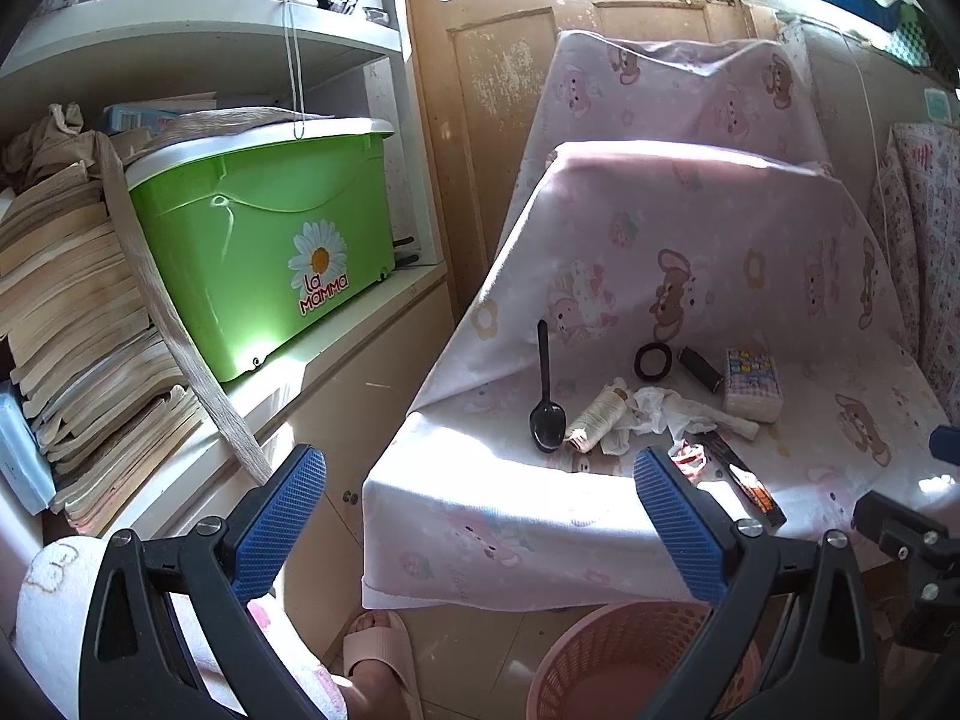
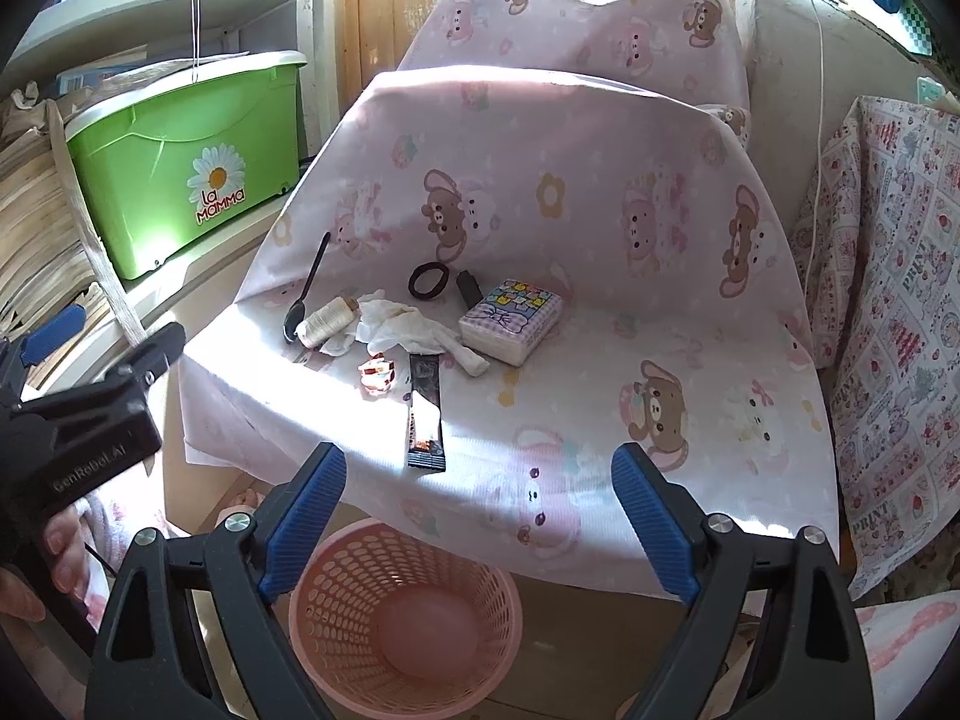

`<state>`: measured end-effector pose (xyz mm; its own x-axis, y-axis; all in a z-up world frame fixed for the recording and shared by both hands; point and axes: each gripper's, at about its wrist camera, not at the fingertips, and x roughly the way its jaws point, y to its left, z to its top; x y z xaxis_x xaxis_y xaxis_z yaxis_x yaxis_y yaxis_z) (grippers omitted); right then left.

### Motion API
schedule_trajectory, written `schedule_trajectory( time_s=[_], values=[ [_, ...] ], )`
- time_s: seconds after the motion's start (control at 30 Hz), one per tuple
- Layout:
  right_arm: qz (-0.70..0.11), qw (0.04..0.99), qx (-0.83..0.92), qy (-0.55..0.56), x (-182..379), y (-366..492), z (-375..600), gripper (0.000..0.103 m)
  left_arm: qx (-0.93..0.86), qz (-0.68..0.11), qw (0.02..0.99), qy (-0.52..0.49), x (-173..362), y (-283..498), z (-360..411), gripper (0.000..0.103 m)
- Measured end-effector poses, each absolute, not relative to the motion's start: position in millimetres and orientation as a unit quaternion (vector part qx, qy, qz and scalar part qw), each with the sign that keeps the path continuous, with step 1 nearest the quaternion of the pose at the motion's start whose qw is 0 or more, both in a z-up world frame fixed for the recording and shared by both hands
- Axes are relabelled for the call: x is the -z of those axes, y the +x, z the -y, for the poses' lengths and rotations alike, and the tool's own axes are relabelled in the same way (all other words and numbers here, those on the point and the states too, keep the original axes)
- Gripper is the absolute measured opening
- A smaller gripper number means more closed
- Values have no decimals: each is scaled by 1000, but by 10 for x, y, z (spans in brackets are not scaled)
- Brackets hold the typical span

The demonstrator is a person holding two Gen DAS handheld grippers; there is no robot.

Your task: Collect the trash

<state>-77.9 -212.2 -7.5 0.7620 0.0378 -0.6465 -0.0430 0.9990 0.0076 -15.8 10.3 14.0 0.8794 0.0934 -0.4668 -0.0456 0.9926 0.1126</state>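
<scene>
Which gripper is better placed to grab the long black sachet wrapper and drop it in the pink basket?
Right, probably. The right gripper is open with the long black sachet wrapper straight ahead and the pink perforated plastic basket just below. The left gripper, also open, sits off to the side.

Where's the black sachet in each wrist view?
Left wrist: sachet at lower right, on the cloth's front edge, partly hidden behind the left gripper's right finger.
Right wrist: sachet lower centre, in full view, just above the right gripper.
Shared landmark: crumpled tissue, just behind the sachet.
</scene>
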Motion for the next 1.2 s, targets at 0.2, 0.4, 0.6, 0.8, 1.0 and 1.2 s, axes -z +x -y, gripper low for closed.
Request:
schedule_trajectory(
  time_s=[0.2,0.4,0.6,0.8,1.0,1.2],
  values=[
    [-368,930,-13,-12,148,-729,2106,91,-50,-260,964,34,-148,-93,-230,102],
    [-358,933,-8,-14,133,-753,2108,92,-41,-273,960,40,-123,-85,-181,102],
    [-369,929,-9,7,178,-708,2143,92,-31,-287,956,53,-65,-68,-134,102],
    [-365,931,-1,-7,188,-713,2137,92,-6,-302,952,39,-52,-54,-95,102],
    [-363,932,-7,-15,194,-729,2095,92,-5,-306,951,49,-45,-39,-59,102],
    [-358,934,-15,-16,209,-744,2057,92,5,-332,942,44,26,34,-50,102]
  ],
)
